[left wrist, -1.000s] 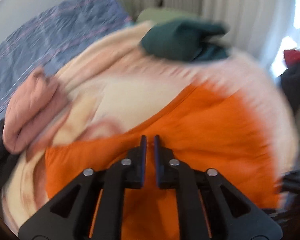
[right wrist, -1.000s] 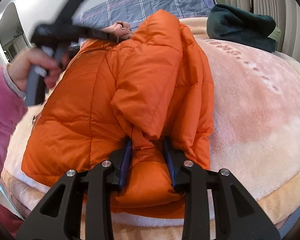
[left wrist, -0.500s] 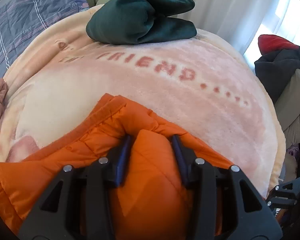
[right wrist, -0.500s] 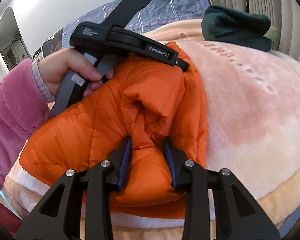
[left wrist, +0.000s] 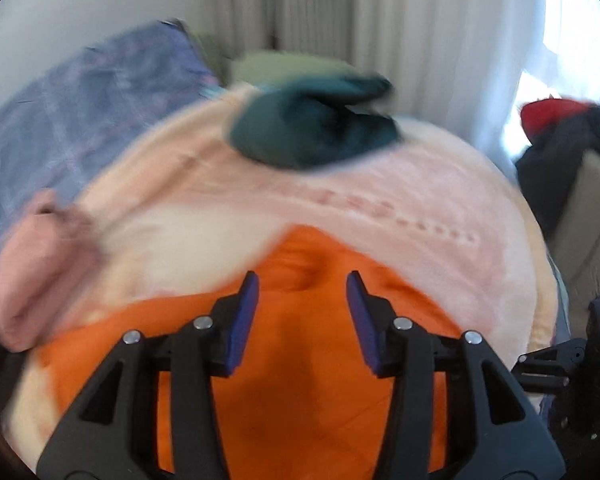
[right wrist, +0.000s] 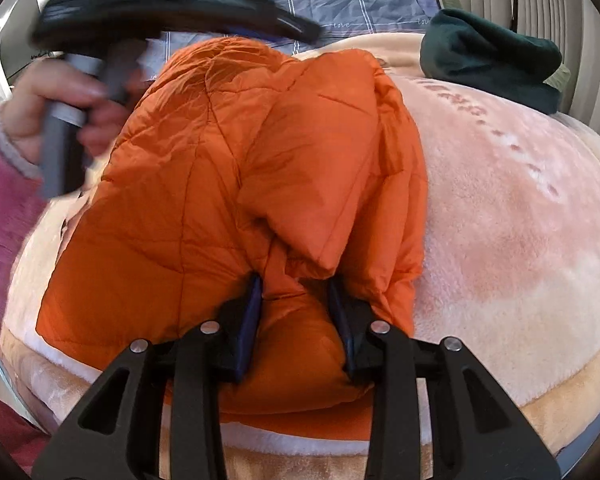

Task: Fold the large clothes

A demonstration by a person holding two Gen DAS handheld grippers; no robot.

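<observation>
Jaws of the left gripper [left wrist: 302, 286], clamped on the puffy quilted orange jacket [right wrist: 228, 184] half a second ago, are now opening and hang empty above it. At lower centre, the right gripper [right wrist: 296, 292] still pinches a jacket fold on the fluffy peach blanket [right wrist: 520, 240].

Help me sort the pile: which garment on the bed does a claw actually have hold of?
The orange puffer jacket. The right claw pinches a fold of it, while the dark green garment and pink garment lie untouched, apart from both claws.
</observation>
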